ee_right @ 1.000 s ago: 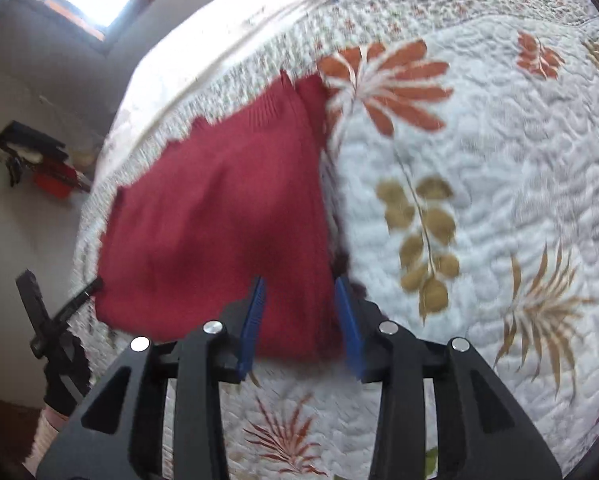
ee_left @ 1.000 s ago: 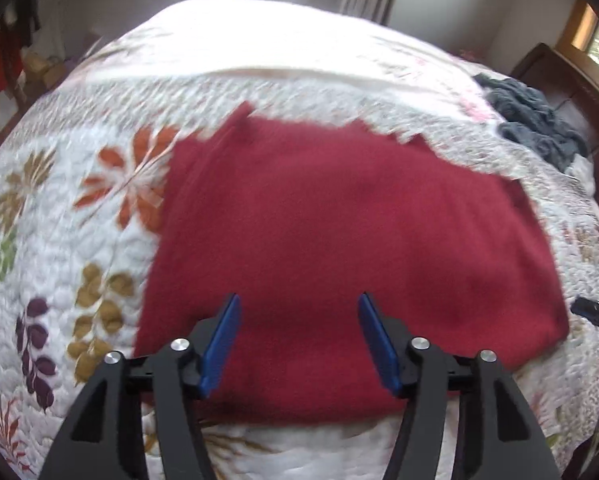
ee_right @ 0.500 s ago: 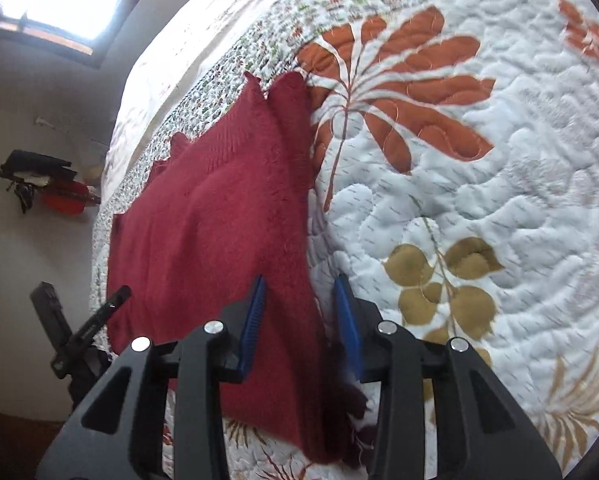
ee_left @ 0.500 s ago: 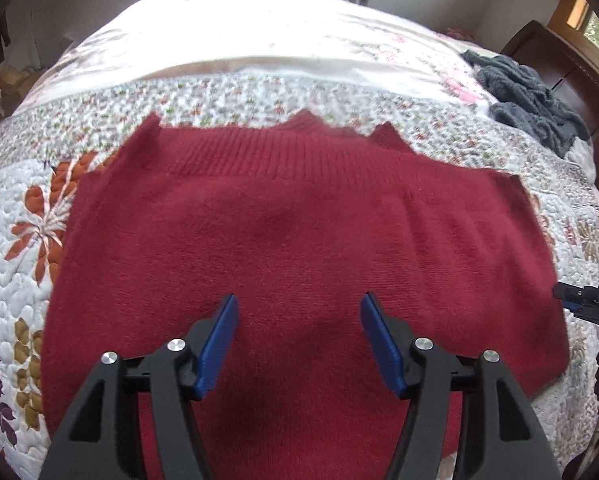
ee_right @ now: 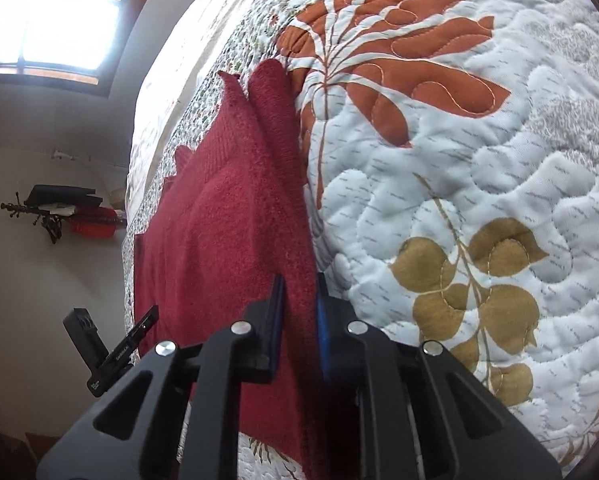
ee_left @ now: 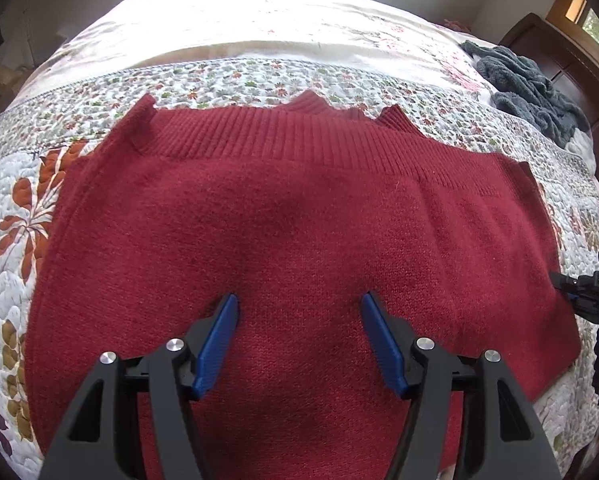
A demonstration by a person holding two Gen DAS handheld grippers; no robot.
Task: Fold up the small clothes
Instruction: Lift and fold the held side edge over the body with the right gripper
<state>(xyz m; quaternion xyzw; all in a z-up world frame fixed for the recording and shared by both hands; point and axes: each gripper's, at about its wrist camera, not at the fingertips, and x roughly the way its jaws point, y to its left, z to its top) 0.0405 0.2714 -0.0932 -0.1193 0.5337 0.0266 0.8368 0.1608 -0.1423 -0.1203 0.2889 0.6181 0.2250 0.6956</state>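
Note:
A dark red knitted garment (ee_left: 299, 220) lies folded flat on the quilted bed, its ribbed band along the far edge. My left gripper (ee_left: 299, 334) hovers open over the garment's near middle, blue pads wide apart with nothing between them. In the right wrist view the same red garment (ee_right: 219, 248) runs up the left half, and my right gripper (ee_right: 299, 316) is shut on its right-hand edge, the knit pinched between the blue pads. The right gripper also shows as a black tool (ee_left: 595, 296) at the garment's right edge in the left wrist view.
The bed carries a white quilt (ee_right: 479, 160) with orange and gold leaf prints. A grey-blue heap of cloth (ee_left: 527, 88) lies at the far right by a dark wooden headboard (ee_left: 571, 60). A wall rack (ee_right: 59, 212) with dark and red items hangs left.
The right gripper's pads have narrowed from apart to pinched on the garment's edge. The left gripper has come closer over the garment and stays open.

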